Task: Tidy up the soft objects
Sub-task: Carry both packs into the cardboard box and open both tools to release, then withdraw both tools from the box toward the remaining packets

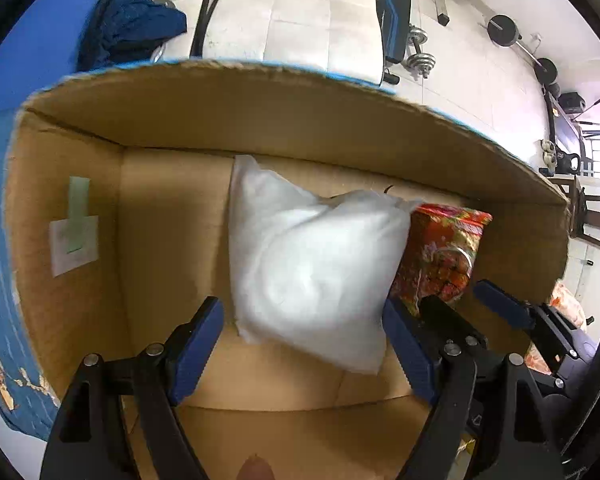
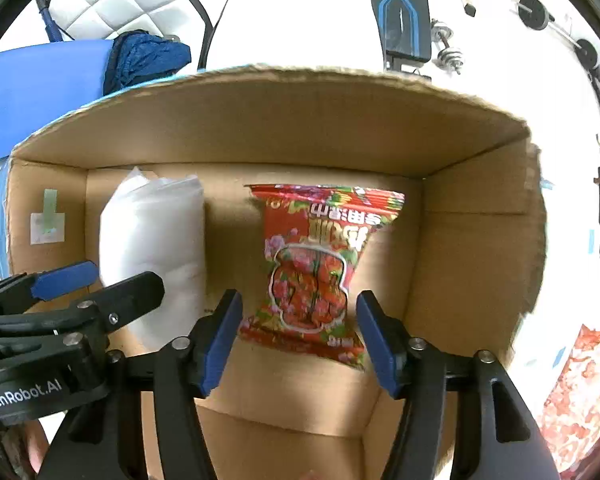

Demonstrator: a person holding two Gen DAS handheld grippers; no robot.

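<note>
A white pillow (image 1: 312,256) lies in an open cardboard box (image 1: 260,112), leaning toward a red flowered soft pack (image 1: 444,252) on its right. My left gripper (image 1: 304,344) is open, its jaws standing on either side of the pillow's near end, apart from it. In the right wrist view the red pack (image 2: 316,264) lies flat on the box floor (image 2: 236,248) with the pillow (image 2: 156,248) at its left. My right gripper (image 2: 300,336) is open and empty, its jaws spread on either side of the pack's near end.
A dark blue cloth bundle (image 1: 128,28) lies on a blue mat (image 1: 32,56) behind the box. A white quilted chair (image 1: 300,12), a weight bench (image 2: 400,12) and dumbbells (image 1: 420,52) stand beyond. A red patterned fabric (image 2: 580,392) lies right of the box.
</note>
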